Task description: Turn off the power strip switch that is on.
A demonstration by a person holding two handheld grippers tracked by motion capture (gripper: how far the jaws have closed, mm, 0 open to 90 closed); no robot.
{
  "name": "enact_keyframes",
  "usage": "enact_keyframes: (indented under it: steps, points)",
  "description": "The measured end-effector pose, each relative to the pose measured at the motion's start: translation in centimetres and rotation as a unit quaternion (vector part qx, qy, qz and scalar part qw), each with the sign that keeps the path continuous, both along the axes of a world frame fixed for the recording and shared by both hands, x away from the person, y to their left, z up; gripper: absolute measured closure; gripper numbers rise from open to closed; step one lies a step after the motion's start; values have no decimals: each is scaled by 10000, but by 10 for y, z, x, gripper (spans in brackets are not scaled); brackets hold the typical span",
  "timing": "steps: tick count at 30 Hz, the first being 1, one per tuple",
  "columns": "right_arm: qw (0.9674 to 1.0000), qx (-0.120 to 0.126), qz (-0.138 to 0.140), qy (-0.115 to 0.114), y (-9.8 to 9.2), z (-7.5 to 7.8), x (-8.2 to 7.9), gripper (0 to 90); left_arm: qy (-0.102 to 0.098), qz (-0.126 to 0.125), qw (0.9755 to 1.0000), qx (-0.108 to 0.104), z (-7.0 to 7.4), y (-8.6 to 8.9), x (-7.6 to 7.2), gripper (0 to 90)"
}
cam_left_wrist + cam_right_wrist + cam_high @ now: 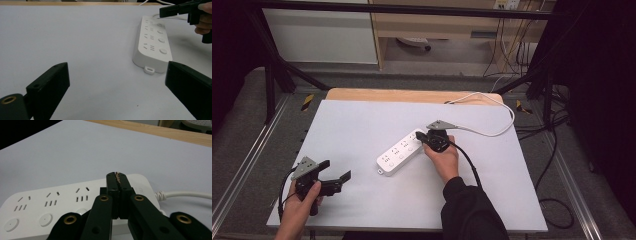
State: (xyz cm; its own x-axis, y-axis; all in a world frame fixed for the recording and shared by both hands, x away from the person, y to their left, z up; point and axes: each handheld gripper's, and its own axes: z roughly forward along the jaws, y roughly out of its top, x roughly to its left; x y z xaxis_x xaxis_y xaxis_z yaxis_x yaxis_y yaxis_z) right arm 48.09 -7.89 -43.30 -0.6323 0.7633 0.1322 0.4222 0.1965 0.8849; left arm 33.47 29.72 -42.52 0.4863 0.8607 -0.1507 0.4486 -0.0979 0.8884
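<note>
Grey-white table top [362, 130] on a wooden board, metal frame rails at the sides, cables on the floor at the right, dark curtains both sides.

White power strip [403, 151] lies flat, diagonal, near the table's middle; its white cord [492, 115] loops off toward the far right edge. In the right gripper view the strip [50, 202] is cut off at the left and its near edge is hidden behind the jaws. Whether the jaw tips touch the strip or hover just above its cord end: can't tell. Rightmost button is mostly covered by the gripper body.

Right gripper [421, 138]: jaws pressed together, nothing between them, tips over the strip's cord end. Right hand [443, 157] wraps the handle, forearm in a dark sleeve coming in from the bottom edge.

Left gripper [337, 172]: jaws spread wide, empty, resting low at the table's near-left corner, well apart from the strip, pointing toward it. Left hand [302, 202] grips the handle; forearm cut off by the frame edge. In the left gripper view both jaws are cut off at the bottom.
</note>
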Motion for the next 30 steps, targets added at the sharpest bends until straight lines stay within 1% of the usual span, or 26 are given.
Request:
enact_keyframes:
  steps: [20,25,30]
  points:
    - [10000,20,44,-35,6,-4,-3,900,-9,-11,10000,36,0,0,0,53]
    - [9999,-22,123,-26,10,-6,-7,900,-12,-13,10000,48,0,0,0,53]
    - [9998,18,153,-89,12,-7,-12,900,-14,-11,10000,50,0,0,0,53]
